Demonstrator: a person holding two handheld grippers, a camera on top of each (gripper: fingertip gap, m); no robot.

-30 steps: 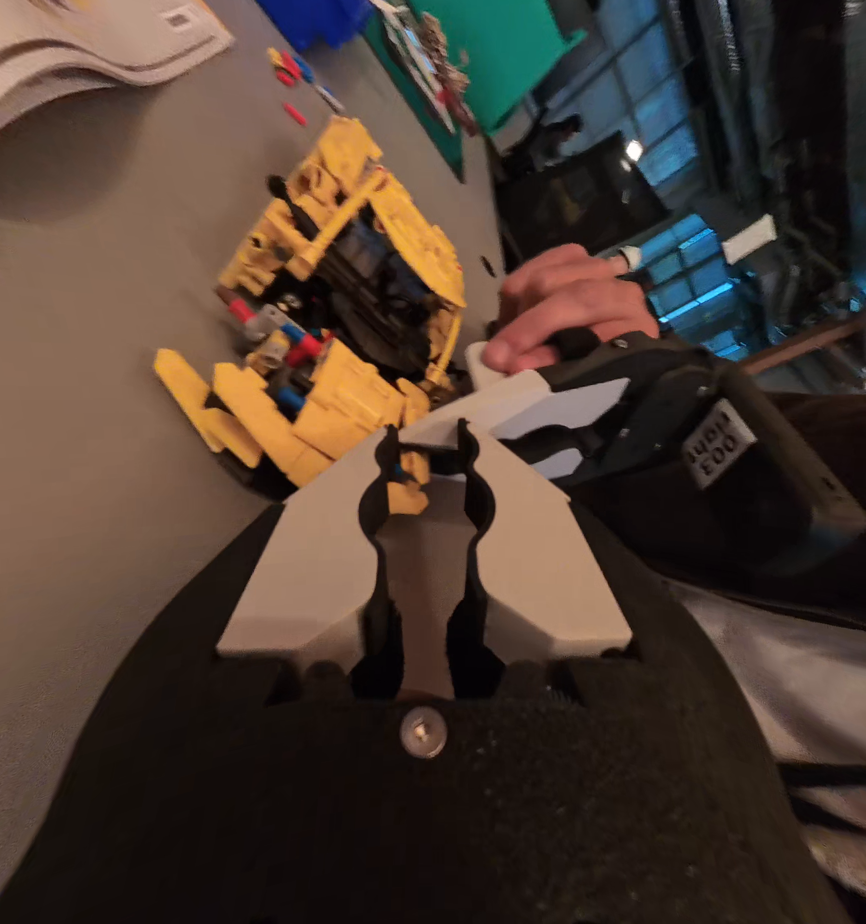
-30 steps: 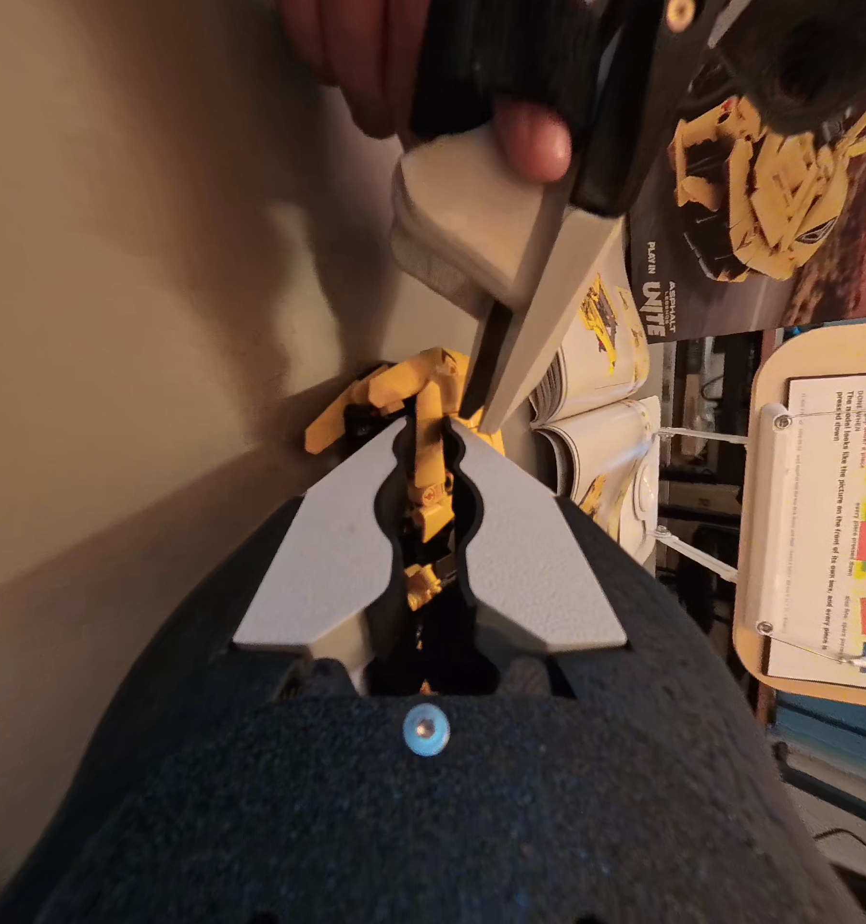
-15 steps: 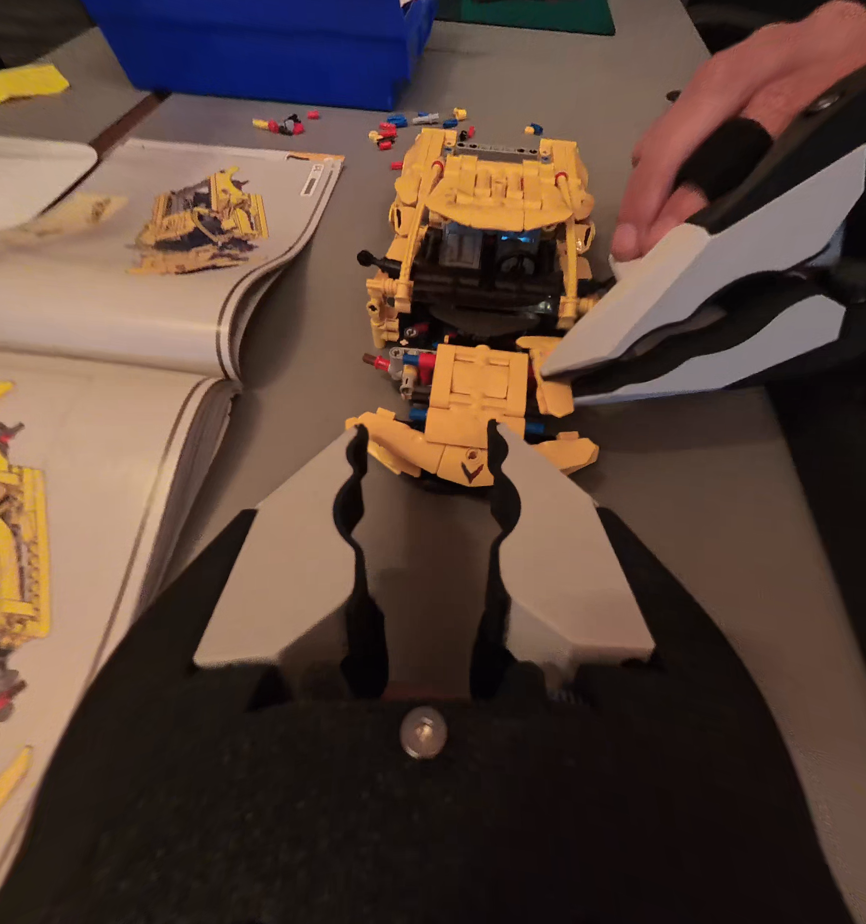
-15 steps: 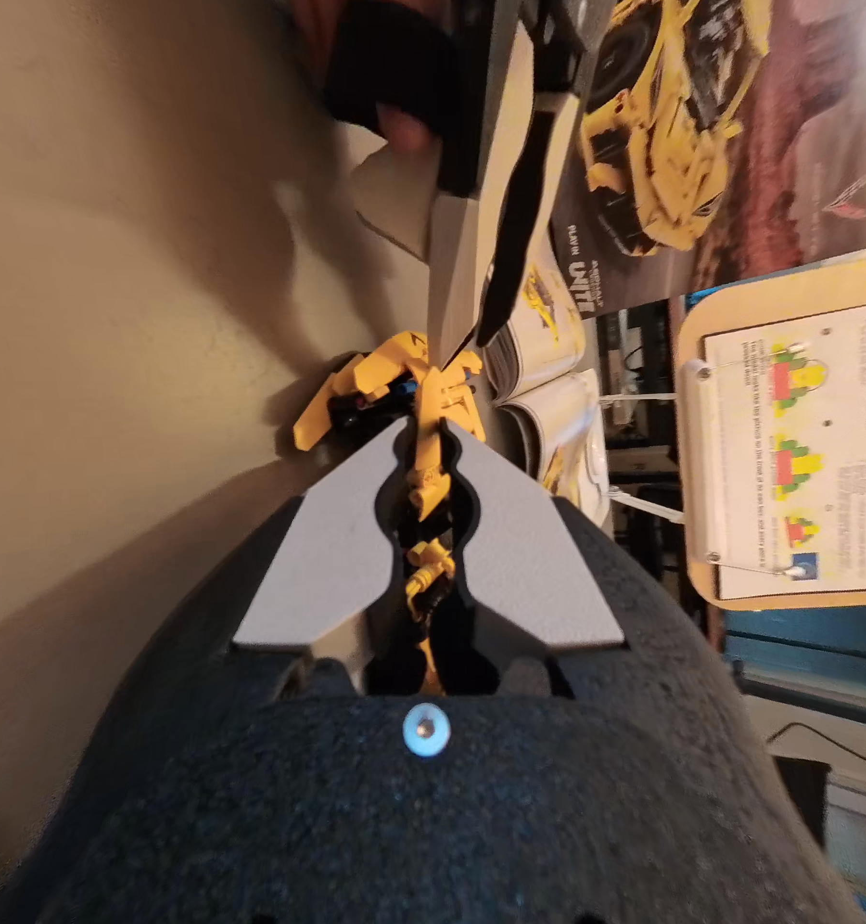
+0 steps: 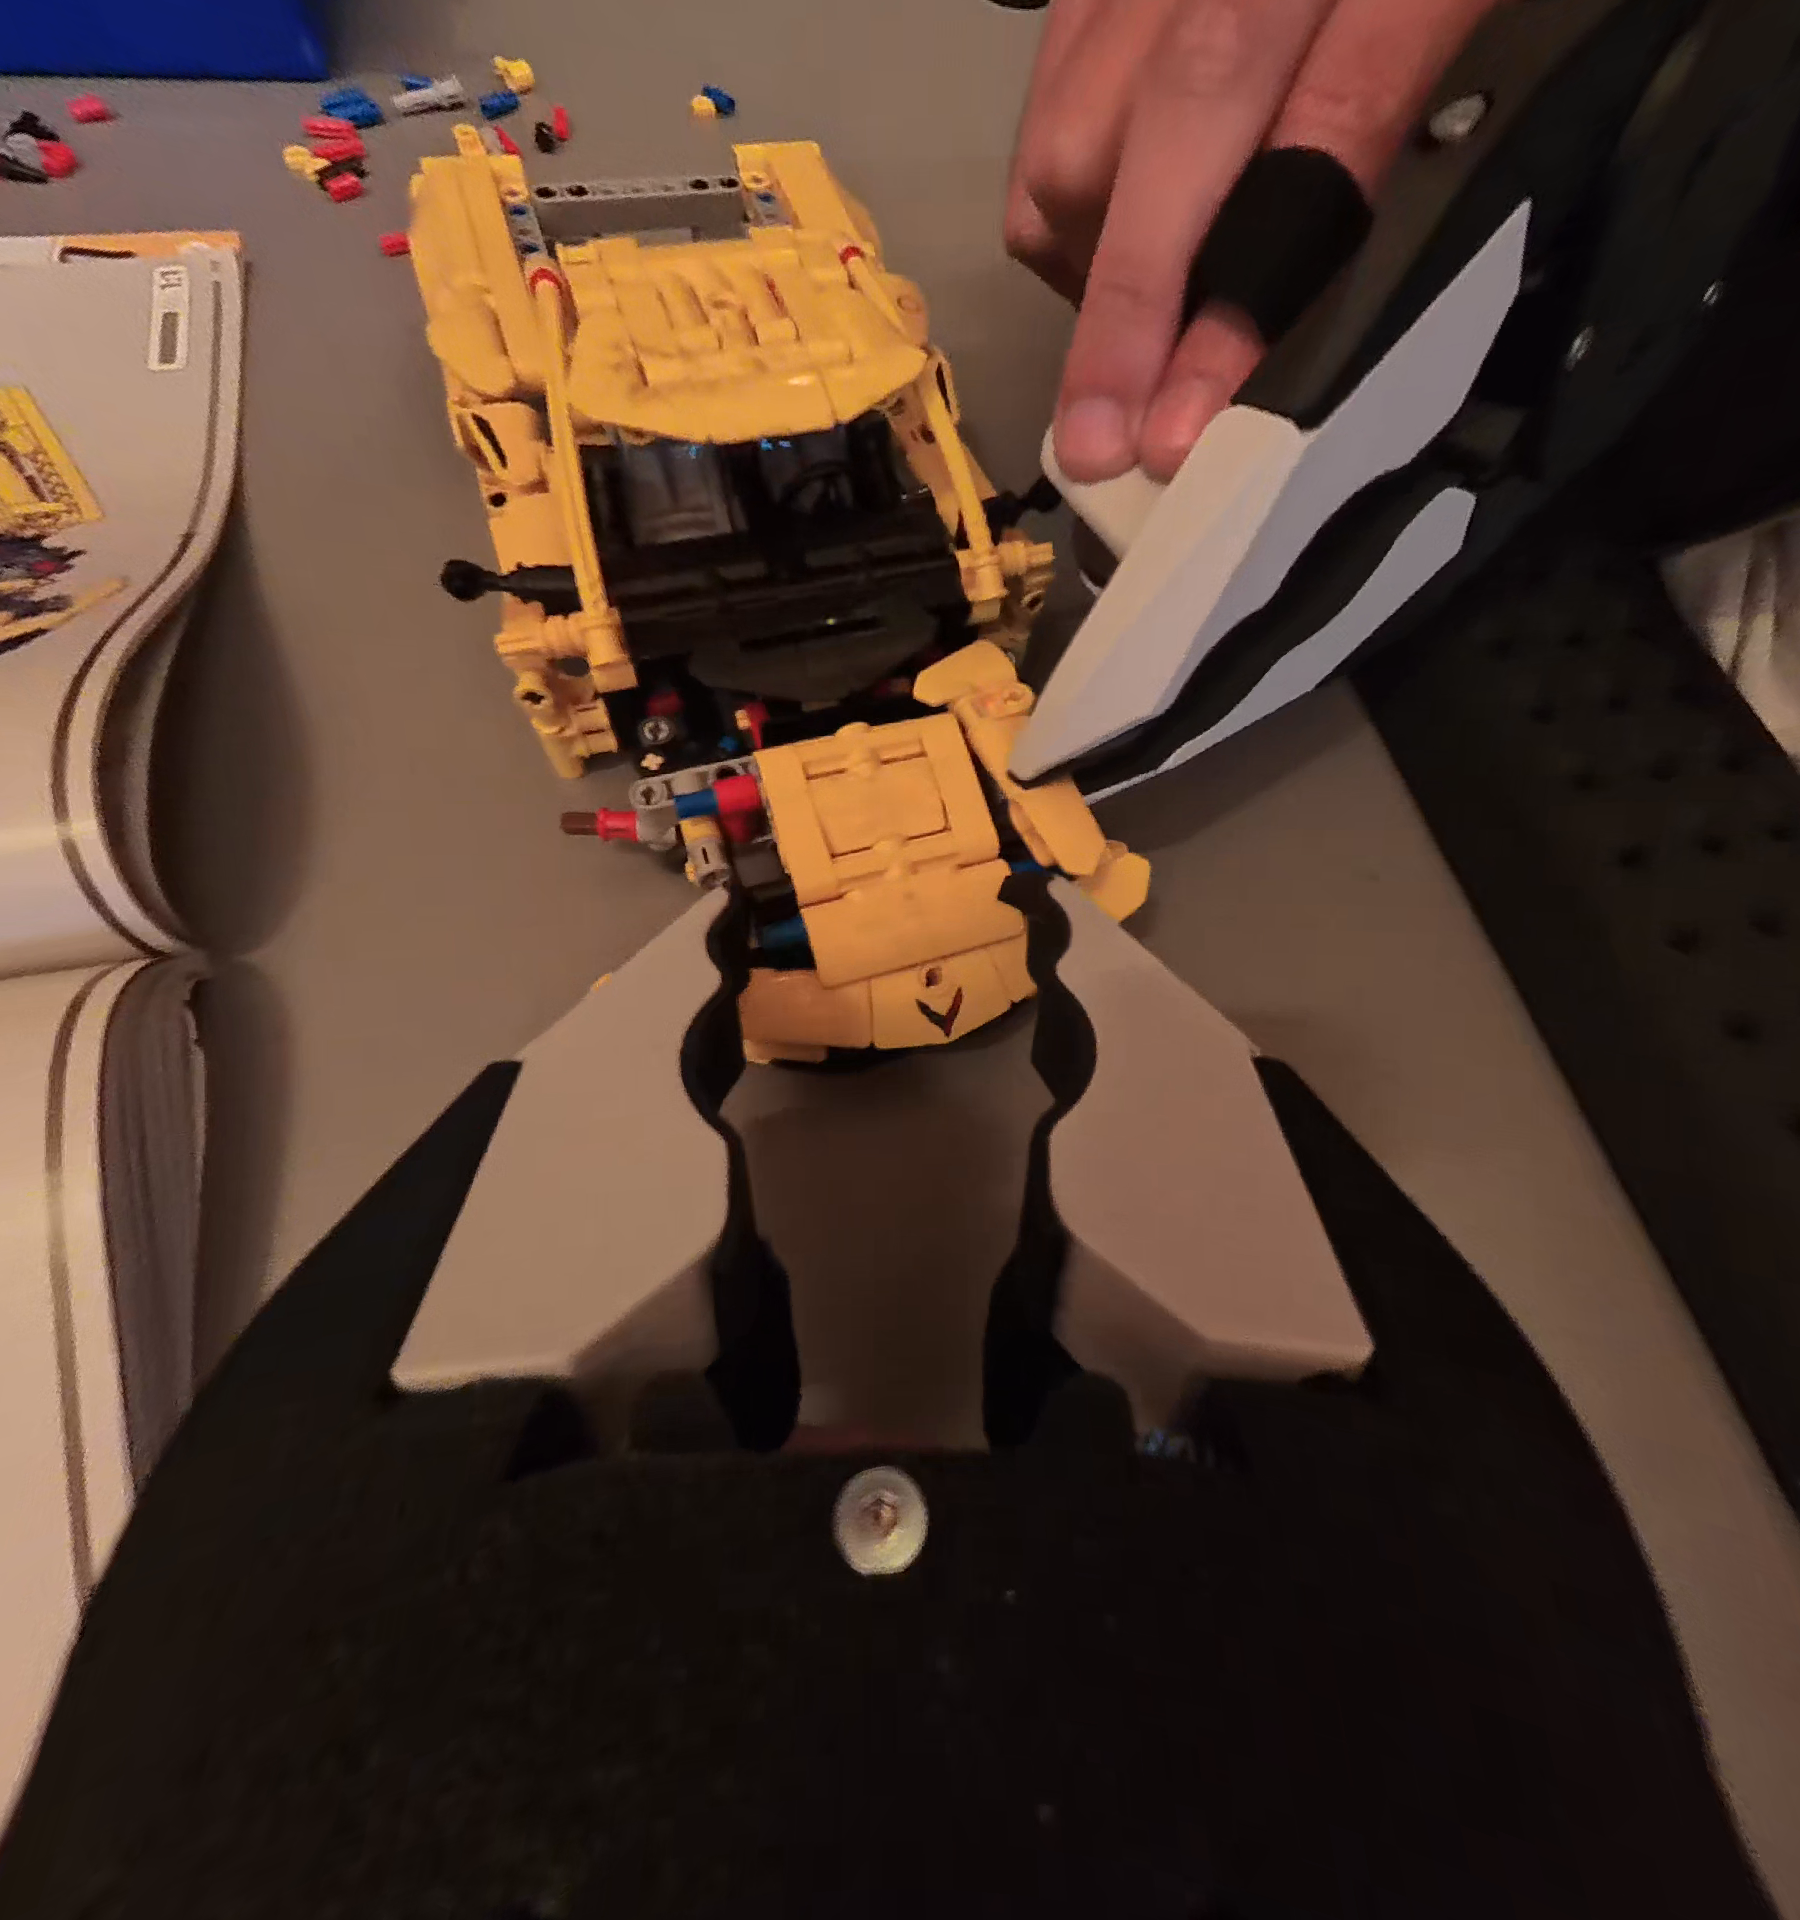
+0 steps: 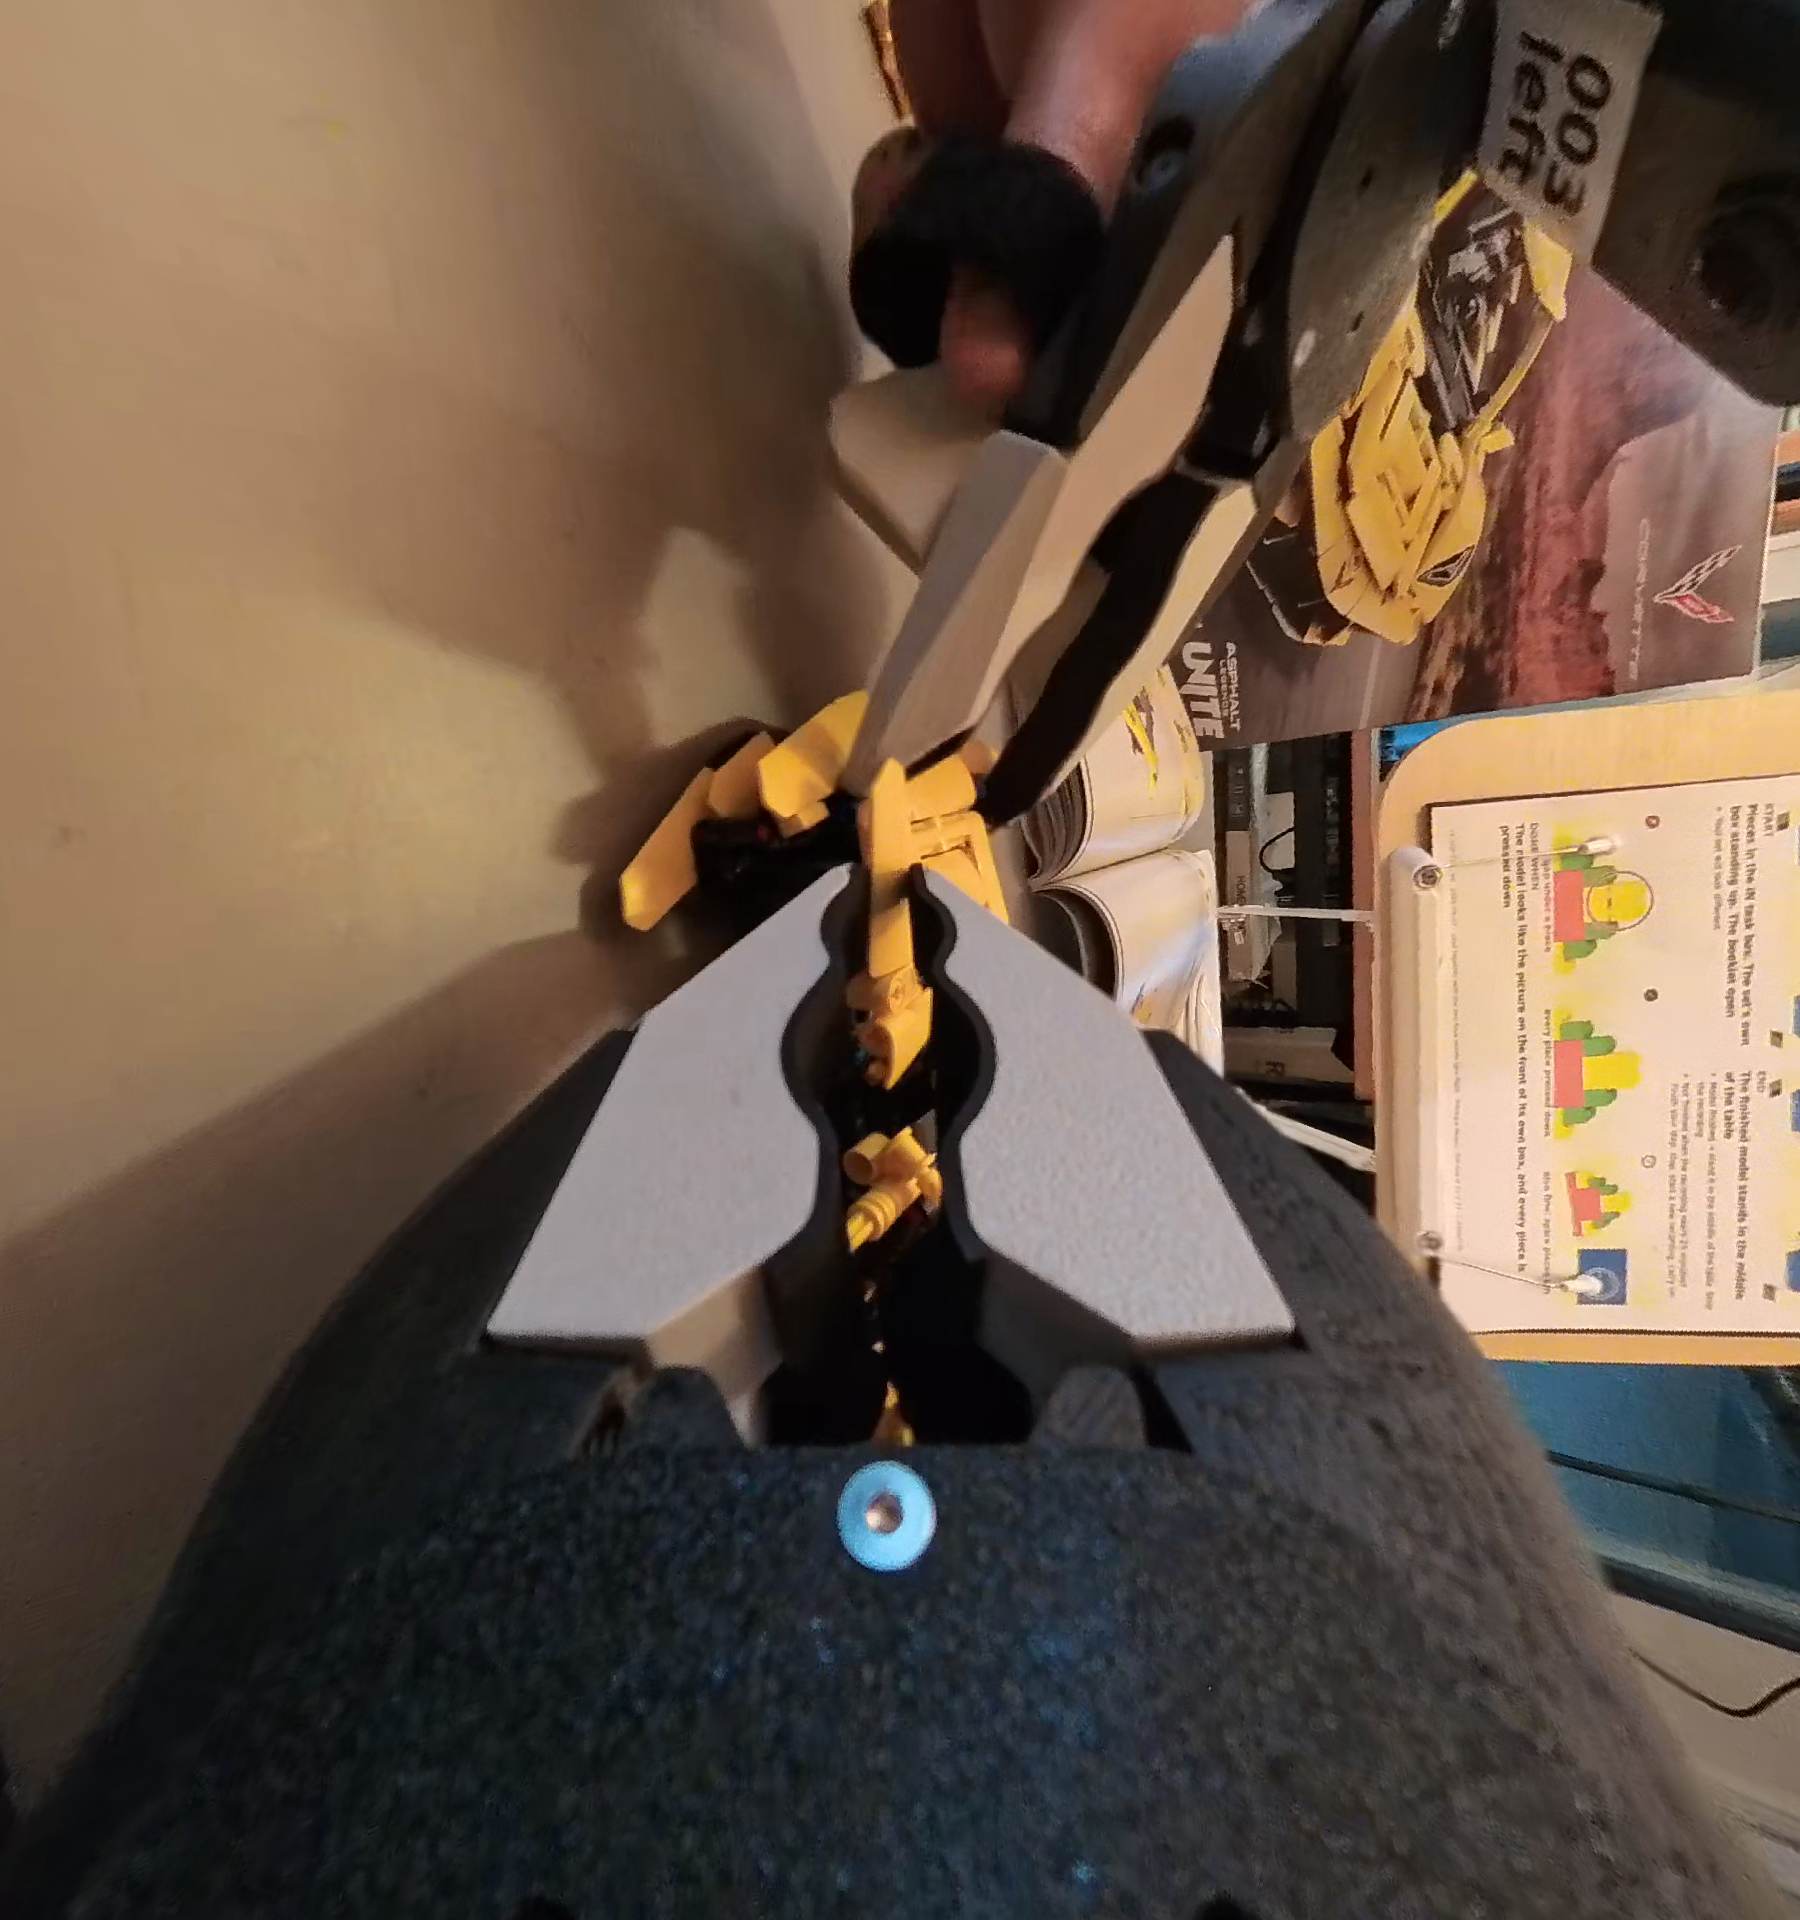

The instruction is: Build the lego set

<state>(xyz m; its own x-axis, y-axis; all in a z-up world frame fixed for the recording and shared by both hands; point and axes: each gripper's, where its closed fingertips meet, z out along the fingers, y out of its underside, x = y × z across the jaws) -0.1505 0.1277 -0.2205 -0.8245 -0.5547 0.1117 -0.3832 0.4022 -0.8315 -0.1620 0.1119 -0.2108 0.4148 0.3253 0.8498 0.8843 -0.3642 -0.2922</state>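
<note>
A partly built yellow lego car (image 5: 730,416) stands on the grey table (image 5: 335,831) with its nose toward me. My left gripper (image 5: 891,914) is open, with a finger on each side of the car's nose (image 5: 875,997). My right gripper (image 5: 1041,774) comes in from the right and is shut on a yellow side panel (image 5: 1041,831) at the car's front corner. In the right wrist view my right gripper (image 6: 888,878) pinches that yellow panel (image 6: 891,935). The left gripper (image 6: 943,790) reaches down from above onto the car (image 6: 730,810). Most of the car is hidden there.
An open instruction booklet (image 5: 65,623) lies at the left. Several loose small pieces (image 5: 356,135) lie behind the car, by a blue bin (image 5: 127,31). A black perforated board (image 5: 1654,831) borders the table's right edge. The set's box (image 6: 1498,468) and a wooden instruction board (image 6: 1623,1039) stand beyond. Less than 4 cm separates the two grippers' tips.
My left gripper has swung round to face the car's nose, opened wider and moved forward, so its fingers now straddle the nose. My right gripper stays shut on the yellow panel.
</note>
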